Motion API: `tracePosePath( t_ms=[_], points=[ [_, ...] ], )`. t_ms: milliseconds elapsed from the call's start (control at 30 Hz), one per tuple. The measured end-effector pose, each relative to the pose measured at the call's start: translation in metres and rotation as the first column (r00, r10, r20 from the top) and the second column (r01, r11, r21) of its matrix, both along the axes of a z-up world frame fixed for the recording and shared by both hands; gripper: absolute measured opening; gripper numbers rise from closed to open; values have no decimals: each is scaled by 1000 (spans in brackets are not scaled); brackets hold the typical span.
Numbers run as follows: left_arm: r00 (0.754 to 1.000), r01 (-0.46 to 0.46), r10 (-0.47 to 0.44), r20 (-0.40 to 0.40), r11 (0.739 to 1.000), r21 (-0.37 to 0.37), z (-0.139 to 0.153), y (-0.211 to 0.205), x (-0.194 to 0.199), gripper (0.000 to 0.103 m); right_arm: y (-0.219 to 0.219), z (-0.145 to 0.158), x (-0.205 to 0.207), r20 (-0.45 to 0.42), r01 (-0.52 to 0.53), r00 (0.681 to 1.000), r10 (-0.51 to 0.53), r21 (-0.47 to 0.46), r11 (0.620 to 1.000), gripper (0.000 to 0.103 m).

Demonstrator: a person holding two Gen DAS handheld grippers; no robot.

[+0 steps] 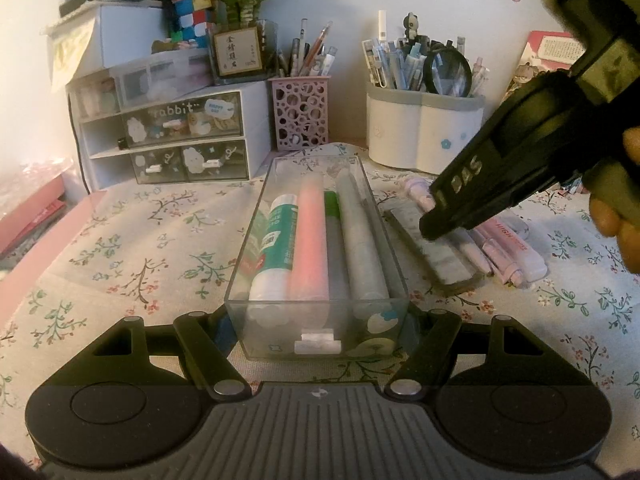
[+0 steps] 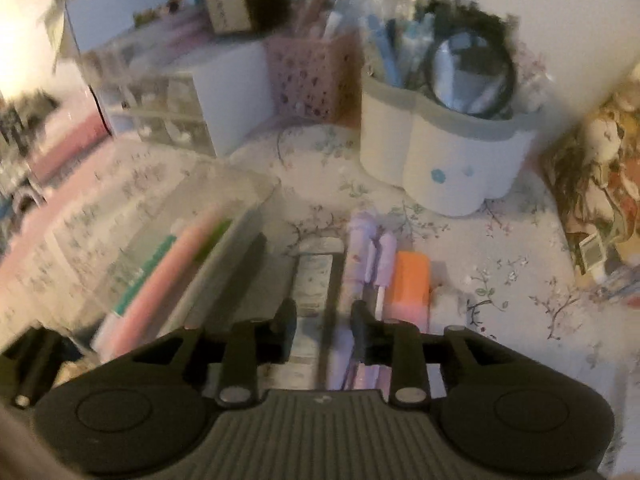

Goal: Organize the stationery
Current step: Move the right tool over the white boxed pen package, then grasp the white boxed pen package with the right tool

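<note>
Stationery lies partly sorted, with pens in the clear drawer (image 1: 316, 240) that the left tool (image 1: 316, 320) clamps by its front end, seemingly to steady it, while the right tool (image 2: 324, 316), jaws narrowly parted and empty, hangs over the flat case (image 2: 316, 276) beside loose highlighters (image 2: 412, 280) on the surface (image 1: 120, 240).

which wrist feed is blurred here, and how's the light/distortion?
Right wrist view: motion-smeared throughout, the clear plastic drawer tray and white flower-shaped pen holder soft-edged. Left wrist view: sharp, the tray and its pens crisp. Both: dim, warm-tinted light, a bright patch at the left edge, strong fisheye bending with dark corners.
</note>
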State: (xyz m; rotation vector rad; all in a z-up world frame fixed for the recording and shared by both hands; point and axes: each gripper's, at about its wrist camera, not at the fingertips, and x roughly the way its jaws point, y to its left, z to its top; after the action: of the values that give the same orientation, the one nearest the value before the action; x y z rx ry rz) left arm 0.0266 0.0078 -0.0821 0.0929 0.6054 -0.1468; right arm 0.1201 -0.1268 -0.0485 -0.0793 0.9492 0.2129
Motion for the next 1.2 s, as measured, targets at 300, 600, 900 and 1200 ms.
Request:
tracePosePath(
  t_ms=[300,600,900,1200],
  points=[
    [1000,1,-1,7,1000,14,1,-2,-1,73,1,-2,-9,-28,1,1000,-1,20,1000,8],
    [1000,1,-1,7,1000,13,1,-2,-1,73,-15,8,-11,20,90,996,-90,11,996,8],
    [1000,-24,24,9,1000,11,1,-1,-4,73,12,10,-10,29,-71,997,69,95,993,15],
    [999,-37,37,-2,999,-13,2,4,-2,73,28,-11,-5,-1,-87,996,87,-11,996,27]
  ],
)
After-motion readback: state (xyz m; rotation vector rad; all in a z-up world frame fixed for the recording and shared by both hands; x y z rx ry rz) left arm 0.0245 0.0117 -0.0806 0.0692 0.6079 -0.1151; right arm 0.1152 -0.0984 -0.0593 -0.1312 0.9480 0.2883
